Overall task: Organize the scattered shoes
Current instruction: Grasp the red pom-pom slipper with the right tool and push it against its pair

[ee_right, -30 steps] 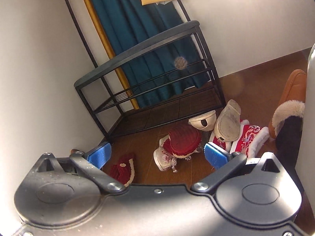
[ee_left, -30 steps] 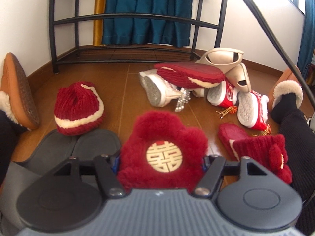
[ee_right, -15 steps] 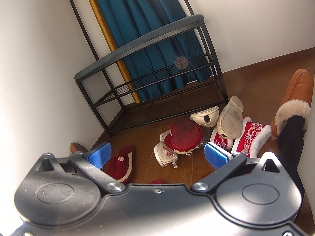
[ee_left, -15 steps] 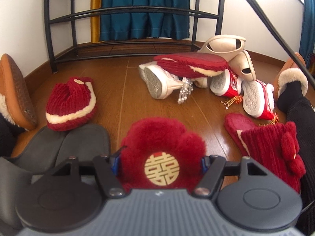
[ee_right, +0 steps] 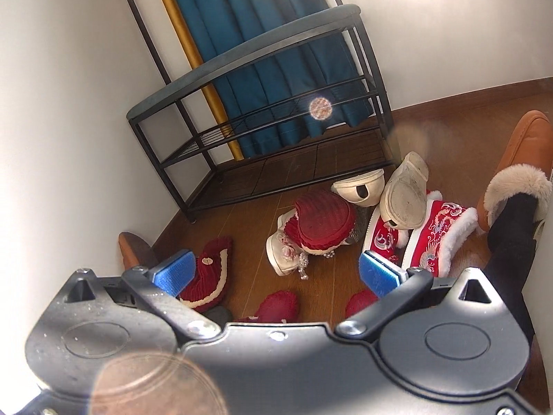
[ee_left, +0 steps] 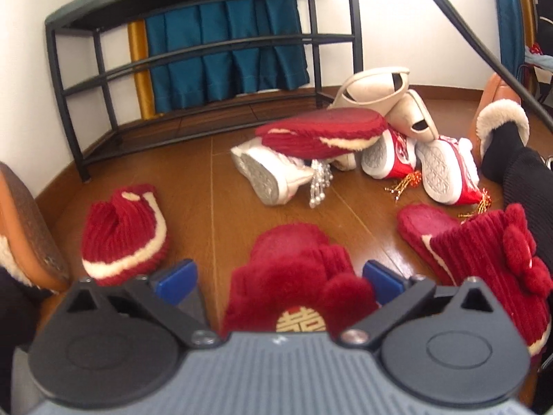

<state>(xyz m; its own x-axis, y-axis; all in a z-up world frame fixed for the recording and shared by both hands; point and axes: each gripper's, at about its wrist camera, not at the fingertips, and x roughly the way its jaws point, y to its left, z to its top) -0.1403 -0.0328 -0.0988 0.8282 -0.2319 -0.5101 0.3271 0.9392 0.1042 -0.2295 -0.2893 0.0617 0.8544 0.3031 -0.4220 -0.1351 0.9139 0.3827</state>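
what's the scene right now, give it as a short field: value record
left gripper: open, blue pads either side of the red slipper with gold emblem, not clamped
right gripper: open, holding nothing, above the floor
shoe rack: black metal, no shoes seen on its shelves
pile: red slipper sole-up on white shoe, beige slippers and embroidered red shoes beside it
loose: red knit slipper left of the emblem slipper
floor: wood

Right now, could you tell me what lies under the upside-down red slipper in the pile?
The red slipper rests sole-up on a white shoe with a bead tassel. Anything further beneath is covered.
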